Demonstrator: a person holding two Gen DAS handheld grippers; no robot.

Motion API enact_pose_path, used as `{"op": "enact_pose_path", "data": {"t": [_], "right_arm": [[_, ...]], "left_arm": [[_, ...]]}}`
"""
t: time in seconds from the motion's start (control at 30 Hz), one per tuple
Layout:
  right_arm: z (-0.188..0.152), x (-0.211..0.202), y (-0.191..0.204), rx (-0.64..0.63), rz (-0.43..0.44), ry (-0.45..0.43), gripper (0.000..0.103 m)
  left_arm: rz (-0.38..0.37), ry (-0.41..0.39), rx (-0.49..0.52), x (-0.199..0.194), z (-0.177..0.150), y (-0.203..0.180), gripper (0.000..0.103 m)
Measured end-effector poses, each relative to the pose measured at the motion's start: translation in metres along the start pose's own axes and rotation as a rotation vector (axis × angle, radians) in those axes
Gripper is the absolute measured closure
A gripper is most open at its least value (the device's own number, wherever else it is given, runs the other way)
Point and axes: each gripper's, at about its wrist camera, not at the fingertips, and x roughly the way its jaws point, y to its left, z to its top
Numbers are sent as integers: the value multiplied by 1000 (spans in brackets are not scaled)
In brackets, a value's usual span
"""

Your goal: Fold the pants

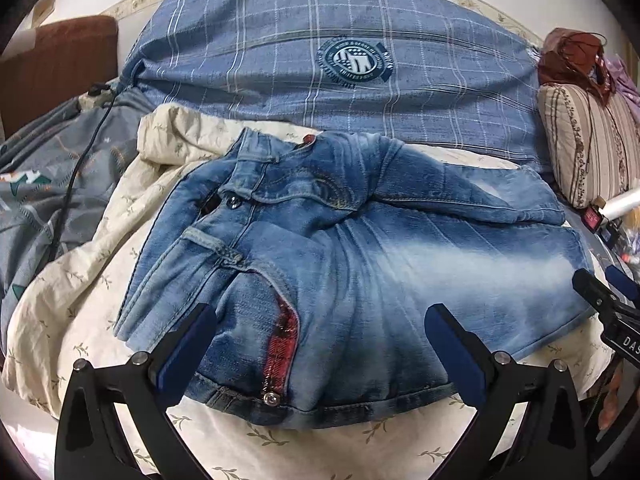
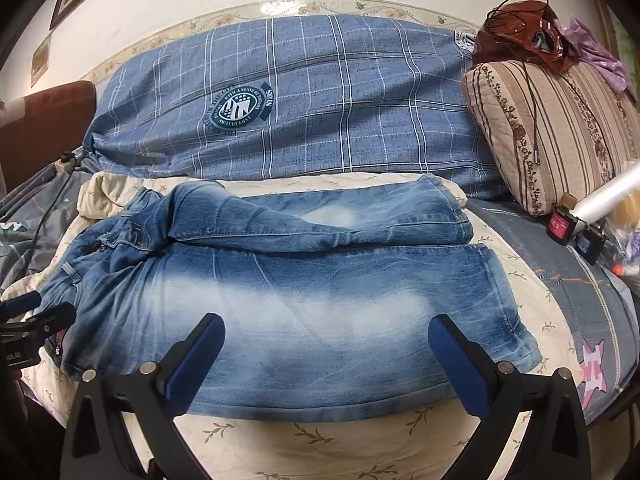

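- The jeans lie flat on a cream leaf-print sheet on the bed, waistband to the left, legs running right, the far leg creased above the near one.
- The left claw gapes wide over the waist end, near the red plaid pocket trim, gripping nothing.
- The right claw is spread just as wide above the near leg, empty.
- A blue plaid pillow sits beyond the jeans; a striped floral cushion at far right.
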Motion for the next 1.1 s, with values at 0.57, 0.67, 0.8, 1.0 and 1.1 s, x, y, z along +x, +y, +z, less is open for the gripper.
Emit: {"op": "enact_pose_path", "data": {"t": [0.57, 0.67, 0.8, 1.0, 1.1], "right_arm": [[0, 0, 3, -12, 0, 5, 0], [1, 1, 2, -8, 0, 3, 0], [0, 2, 3, -12, -3, 7, 0], [0, 1, 2, -8, 0, 6, 0], [0, 1, 4, -17, -2, 6, 0]], "left_arm": [[14, 6, -21, 1, -3, 7, 0], [16, 3, -19, 0, -3, 7, 0], [17, 5, -20, 1, -3, 8, 0], [23, 6, -22, 1, -3, 9, 0], [23, 7, -18, 2, -3, 9, 0]]}}
